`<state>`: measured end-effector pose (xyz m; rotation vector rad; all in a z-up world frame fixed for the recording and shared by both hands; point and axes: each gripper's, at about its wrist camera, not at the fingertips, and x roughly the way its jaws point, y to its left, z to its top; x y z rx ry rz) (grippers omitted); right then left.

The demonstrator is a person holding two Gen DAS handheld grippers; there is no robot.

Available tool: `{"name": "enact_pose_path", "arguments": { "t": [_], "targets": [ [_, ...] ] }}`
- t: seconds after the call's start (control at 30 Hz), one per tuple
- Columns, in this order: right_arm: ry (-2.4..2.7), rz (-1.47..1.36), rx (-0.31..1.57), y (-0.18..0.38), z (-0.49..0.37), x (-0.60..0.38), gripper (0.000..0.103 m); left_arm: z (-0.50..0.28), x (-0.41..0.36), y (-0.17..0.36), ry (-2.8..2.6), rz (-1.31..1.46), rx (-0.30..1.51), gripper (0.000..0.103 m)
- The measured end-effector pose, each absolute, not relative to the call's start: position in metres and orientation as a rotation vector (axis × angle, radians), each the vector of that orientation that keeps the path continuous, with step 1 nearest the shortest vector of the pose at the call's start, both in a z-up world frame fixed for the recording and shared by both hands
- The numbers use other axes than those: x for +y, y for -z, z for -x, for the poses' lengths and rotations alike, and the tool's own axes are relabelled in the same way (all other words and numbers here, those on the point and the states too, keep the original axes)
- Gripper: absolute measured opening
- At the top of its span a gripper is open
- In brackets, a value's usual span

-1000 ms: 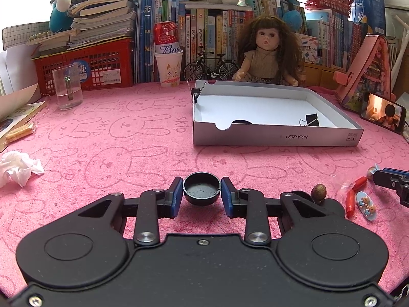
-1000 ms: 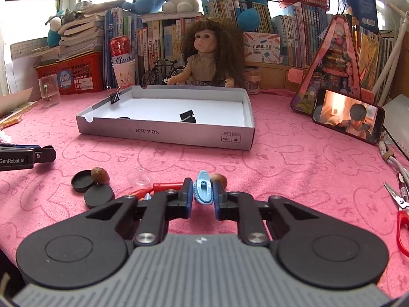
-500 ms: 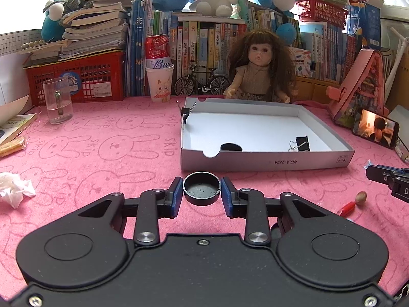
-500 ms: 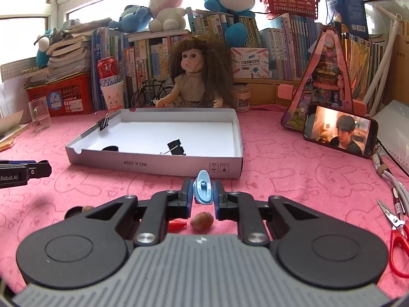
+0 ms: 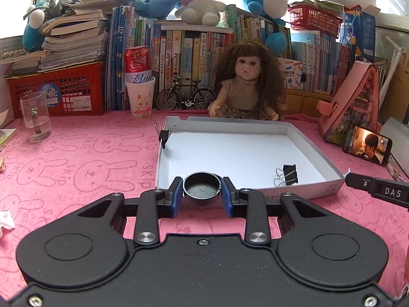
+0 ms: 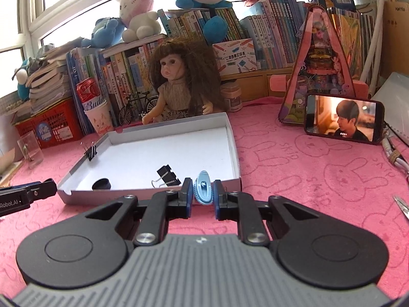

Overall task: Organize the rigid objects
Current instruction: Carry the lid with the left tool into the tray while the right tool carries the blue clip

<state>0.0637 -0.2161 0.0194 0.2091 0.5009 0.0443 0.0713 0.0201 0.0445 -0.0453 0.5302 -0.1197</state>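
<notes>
Left gripper (image 5: 202, 195): our jaws are clenched on a black round cap (image 5: 202, 189), its hollow side up, blue pads pressing both sides. We hold it at the near-left corner of the white box (image 5: 329, 165); whether it is over the rim or just short of it, we cannot tell.
Right gripper (image 6: 202, 196): we grip a small blue clip-like piece (image 6: 203, 190) on edge, jaws nearly closed. It sits at the box's near wall, toward the near-right corner.
Inside the box: a black binder clip (image 6: 167, 175) lies near the front wall; another binder clip (image 6: 91, 152) is clipped upright on the left wall; a second black cap (image 6: 101, 184) rests at the near-left corner.
Around the box: it lies on a pink bunny-print cloth (image 6: 306, 168), a doll (image 6: 176, 84) just behind its far edge, a phone (image 6: 343, 117) well to its right.
Hidden or cut off: our gripper bodies cover the cloth nearest us. Scissors (image 6: 402, 204) are cut by the right frame edge. The held blue piece's exact kind we cannot make out.
</notes>
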Motion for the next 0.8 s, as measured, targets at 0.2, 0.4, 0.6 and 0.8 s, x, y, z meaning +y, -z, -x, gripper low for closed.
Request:
{"name": "enact_pose_path", "arguments": {
  "t": [0.2,0.4,0.6,0.8],
  "targets": [
    [-0.044,-0.265,0.513,-0.022,-0.092,-0.219,0.02,-0.103,0.019,-0.048,0.118,0.074,0.547,0.03],
    [-0.041,-0.256,0.519,-0.024,-0.12,-0.22,0.02,-0.134,0.016,-0.045,0.107,0.058,0.559,0.03],
    [-0.056,-0.279,0.579,-0.021,-0.146,-0.224,0.02,-0.168,0.015,-0.038,0.108,0.076,0.631,0.03],
    [-0.082,-0.316,0.651,-0.021,-0.17,-0.23,0.02,-0.202,0.015,-0.035,0.106,0.087,0.694,0.03]
  ]
}}
